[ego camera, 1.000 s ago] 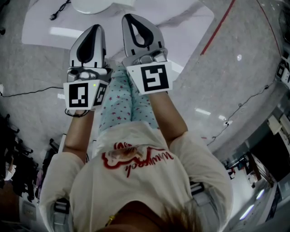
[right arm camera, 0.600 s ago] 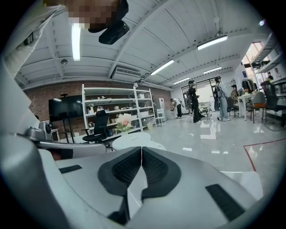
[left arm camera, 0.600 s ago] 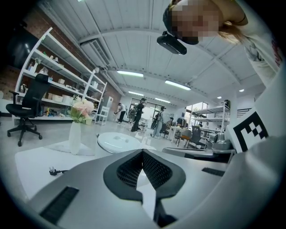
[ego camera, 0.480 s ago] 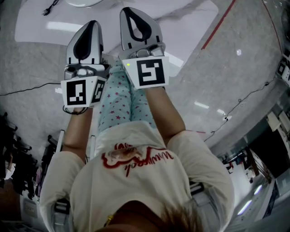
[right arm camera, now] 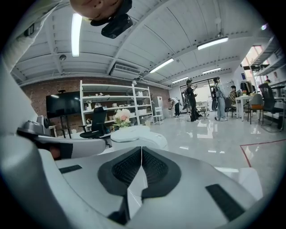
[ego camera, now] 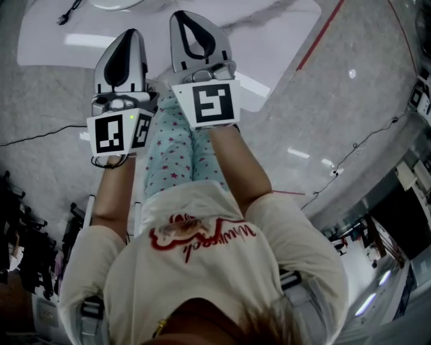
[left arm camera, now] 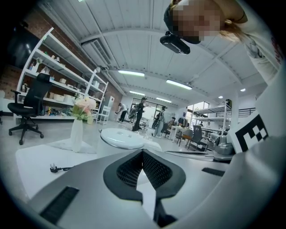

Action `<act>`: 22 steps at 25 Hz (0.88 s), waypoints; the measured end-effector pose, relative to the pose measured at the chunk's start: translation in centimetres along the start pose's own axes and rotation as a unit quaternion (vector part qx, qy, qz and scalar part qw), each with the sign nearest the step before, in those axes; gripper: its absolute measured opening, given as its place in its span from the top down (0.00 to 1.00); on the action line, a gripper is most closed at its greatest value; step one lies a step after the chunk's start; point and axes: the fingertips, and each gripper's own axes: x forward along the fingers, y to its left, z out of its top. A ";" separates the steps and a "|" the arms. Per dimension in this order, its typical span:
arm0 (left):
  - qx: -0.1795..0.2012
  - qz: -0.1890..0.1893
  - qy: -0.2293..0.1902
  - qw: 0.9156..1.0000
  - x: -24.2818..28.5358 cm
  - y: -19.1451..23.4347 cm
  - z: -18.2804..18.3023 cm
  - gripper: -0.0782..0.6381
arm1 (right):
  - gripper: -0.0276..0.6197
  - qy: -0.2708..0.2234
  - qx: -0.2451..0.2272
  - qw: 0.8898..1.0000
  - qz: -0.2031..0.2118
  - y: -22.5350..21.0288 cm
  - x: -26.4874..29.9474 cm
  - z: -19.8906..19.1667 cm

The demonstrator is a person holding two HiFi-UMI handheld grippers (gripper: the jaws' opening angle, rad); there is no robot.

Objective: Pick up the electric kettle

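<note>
The white electric kettle stands on a white table, beyond both grippers; in the head view only its rim shows at the top edge. Its domed lid and body lie straight ahead in the right gripper view. My left gripper and right gripper are held side by side over the table's near edge, short of the kettle. Both are shut, pads meeting, with nothing between them. The left gripper's side shows at the left of the right gripper view.
A vase of flowers stands left of the kettle, and a black plug with its cord lies on the table's left part. Around the table are an office chair, shelves, people in the distance, and a red floor line.
Both grippers have sunk a little toward the table, still side by side and shut. The kettle's rim has slid further toward the top edge of the head view.
</note>
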 end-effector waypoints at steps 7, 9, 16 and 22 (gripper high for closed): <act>-0.002 0.000 0.000 1.000 -0.3 0.1 -0.1 0.89 | 0.93 0.028 0.016 0.999 -0.013 -0.3 0.1 -1.2; -0.002 0.000 0.000 1.000 -0.4 -0.1 0.1 0.89 | 0.93 0.038 0.019 0.999 -0.025 -0.9 0.0 -1.8; -0.007 0.005 0.007 1.000 -1.0 0.5 -0.2 0.89 | 0.79 0.066 0.011 0.996 -0.058 -2.4 0.9 -4.5; -0.009 0.004 0.010 1.000 -1.0 0.2 -0.3 0.89 | 0.65 0.066 0.010 0.995 -0.078 -3.3 1.7 -4.9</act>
